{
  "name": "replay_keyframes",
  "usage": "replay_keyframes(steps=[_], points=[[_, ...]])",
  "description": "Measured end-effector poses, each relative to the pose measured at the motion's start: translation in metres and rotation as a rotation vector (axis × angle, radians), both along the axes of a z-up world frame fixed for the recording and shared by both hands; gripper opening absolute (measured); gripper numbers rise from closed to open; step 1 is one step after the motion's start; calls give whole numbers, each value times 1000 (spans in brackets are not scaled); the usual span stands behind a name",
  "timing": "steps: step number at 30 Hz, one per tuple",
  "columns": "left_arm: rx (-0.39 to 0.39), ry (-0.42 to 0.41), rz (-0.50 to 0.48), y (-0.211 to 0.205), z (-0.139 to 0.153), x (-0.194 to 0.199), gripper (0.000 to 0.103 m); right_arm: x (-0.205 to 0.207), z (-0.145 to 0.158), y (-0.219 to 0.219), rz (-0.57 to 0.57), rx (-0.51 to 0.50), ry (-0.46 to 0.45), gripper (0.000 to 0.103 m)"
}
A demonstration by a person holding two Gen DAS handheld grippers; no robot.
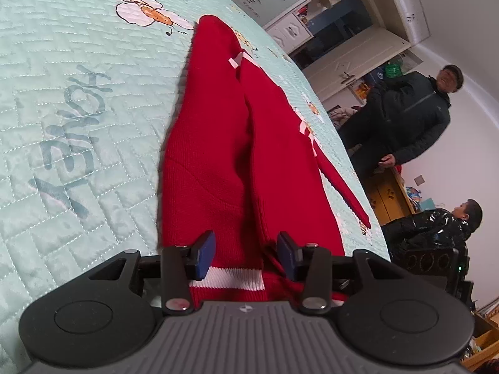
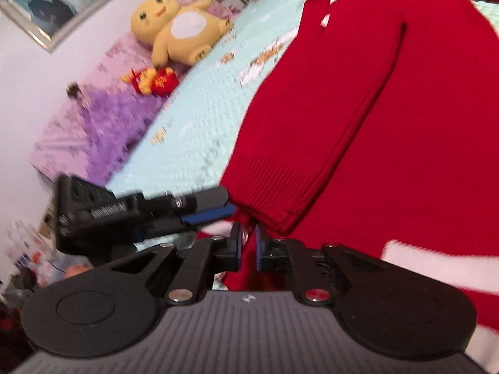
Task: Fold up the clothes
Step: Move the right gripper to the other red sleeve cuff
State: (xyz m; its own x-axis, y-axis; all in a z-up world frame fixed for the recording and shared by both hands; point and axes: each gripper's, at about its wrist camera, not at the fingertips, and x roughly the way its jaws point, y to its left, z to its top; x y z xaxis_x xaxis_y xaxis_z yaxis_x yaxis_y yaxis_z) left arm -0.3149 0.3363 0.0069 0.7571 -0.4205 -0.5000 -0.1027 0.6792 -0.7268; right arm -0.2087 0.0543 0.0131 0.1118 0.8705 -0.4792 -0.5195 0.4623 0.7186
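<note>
A red knitted sweater (image 1: 218, 155) with white stripes lies lengthwise on a mint quilted bedspread (image 1: 78, 109), one sleeve folded over its body. My left gripper (image 1: 246, 255) is open, and its blue pads (image 1: 205, 254) straddle the white-striped hem at the near end. In the right wrist view the sweater (image 2: 358, 109) fills the right side, with a ribbed sleeve cuff (image 2: 265, 199) lying just ahead. My right gripper (image 2: 248, 249) is shut on a bunch of the red fabric at the near edge. The left gripper (image 2: 205, 208) shows close by on the left, pointing at the same edge.
A yellow plush toy (image 2: 177, 31) and a small red-and-yellow toy (image 2: 152, 84) sit near purple bedding (image 2: 103, 124) at the head of the bed. Beyond the bed's right edge a person (image 1: 414, 118) stands and another person (image 1: 443, 227) sits. Cabinets (image 1: 352, 59) stand behind.
</note>
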Motion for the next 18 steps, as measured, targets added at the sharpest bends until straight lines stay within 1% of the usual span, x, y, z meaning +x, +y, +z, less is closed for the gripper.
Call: replay_keyframes(steps=[2, 4, 8, 9, 10, 11, 12, 13, 16, 18], points=[[2, 12, 9, 0, 3, -1, 47, 7, 2, -12, -15, 39, 17, 12], [-2, 23, 34, 1, 8, -4, 47, 20, 3, -27, -60, 87, 32, 12], [24, -21, 131, 0, 24, -15, 47, 52, 6, -44, -155, 118, 20, 12], [25, -28, 137, 0, 27, -12, 47, 62, 7, -46, -180, 130, 20, 12], [24, -27, 138, 0, 30, -7, 47, 73, 8, -48, -207, 154, 24, 14], [26, -28, 136, -1, 33, -1, 47, 85, 8, -49, -232, 182, 31, 20], [34, -31, 125, -2, 36, 7, 47, 100, 7, -47, -257, 215, 39, 23], [47, -33, 119, -3, 39, 15, 47, 114, 7, -46, -281, 249, 47, 28], [119, -22, 126, -10, 40, 42, 48, 162, 4, -39, -325, 371, 74, 29], [146, 4, 130, -12, 36, 57, 48, 190, -2, -27, -302, 444, 95, 29]])
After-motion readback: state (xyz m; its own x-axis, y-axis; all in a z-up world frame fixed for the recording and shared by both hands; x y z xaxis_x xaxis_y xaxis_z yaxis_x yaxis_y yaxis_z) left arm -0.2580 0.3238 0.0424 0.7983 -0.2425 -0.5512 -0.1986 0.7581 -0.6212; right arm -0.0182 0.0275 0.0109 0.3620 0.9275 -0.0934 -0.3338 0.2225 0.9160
